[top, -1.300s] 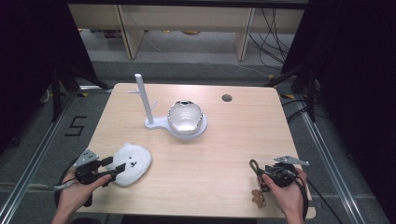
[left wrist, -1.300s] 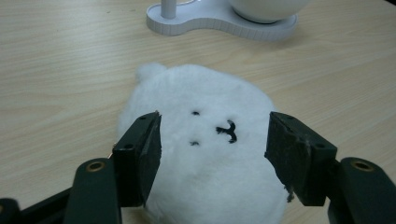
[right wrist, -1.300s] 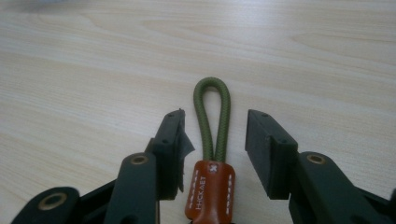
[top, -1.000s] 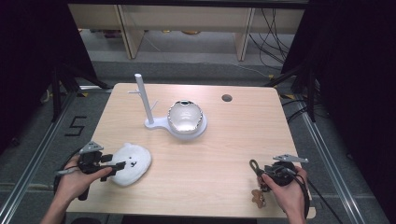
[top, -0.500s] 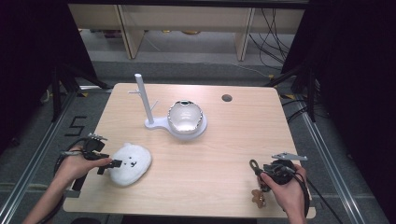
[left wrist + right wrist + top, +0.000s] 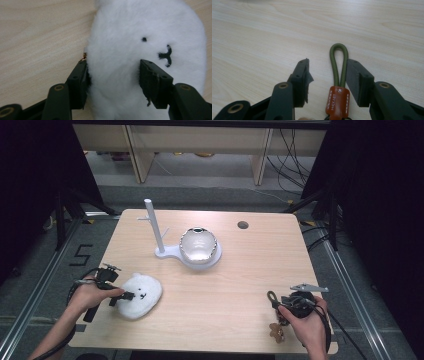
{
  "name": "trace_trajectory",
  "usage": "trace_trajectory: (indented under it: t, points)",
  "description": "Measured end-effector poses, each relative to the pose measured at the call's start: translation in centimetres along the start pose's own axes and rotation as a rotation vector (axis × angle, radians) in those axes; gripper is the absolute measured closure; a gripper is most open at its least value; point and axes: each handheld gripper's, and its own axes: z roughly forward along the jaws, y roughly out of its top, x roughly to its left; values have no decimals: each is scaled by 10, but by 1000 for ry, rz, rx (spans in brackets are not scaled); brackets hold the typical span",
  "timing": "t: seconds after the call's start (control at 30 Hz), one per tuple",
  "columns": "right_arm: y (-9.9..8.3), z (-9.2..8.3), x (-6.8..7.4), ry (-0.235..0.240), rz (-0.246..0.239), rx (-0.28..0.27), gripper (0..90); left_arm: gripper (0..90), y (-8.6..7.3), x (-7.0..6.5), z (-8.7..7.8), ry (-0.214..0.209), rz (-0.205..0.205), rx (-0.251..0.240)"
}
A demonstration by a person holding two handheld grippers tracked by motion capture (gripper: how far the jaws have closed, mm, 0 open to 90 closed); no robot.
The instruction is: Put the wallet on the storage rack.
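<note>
Left gripper [image 6: 125, 296]: your fingers [image 6: 78, 75] have just been closing around the plush [image 6: 139, 295] at the tabletop's [image 6: 230, 285] near-left; lift comes next. Right gripper [image 6: 327, 75]: fingers released, the strap [image 6: 339, 63] lying loose between them, near-right.
</note>
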Motion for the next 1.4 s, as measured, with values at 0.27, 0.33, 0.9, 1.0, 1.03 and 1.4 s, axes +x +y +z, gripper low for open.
trace_trajectory:
  t: [0.27, 0.33, 0.9, 1.0, 1.03, 1.4]
  points:
    - [0, -2, 3, 0, 14, 23, 553, 490, -1, -1, 5, -8, -19, -13]
    - [0, -3, 4, 11, 25, 18, 553, 535, -1, -1, 4, -1, -23, -14]
    - [2, -2, 4, 11, -43, -14, 548, 802, -6, -17, -12, 4, 142, -122]
    - [5, -4, 9, 17, -29, -2, 548, 801, -4, -26, -22, -2, 225, -170]
    - [6, -3, 10, 20, -41, -5, 549, 801, -3, -30, -24, 1, 249, -195]
    - [18, -4, 32, 102, -111, -49, 577, 799, 17, -74, -52, 15, 516, -277]
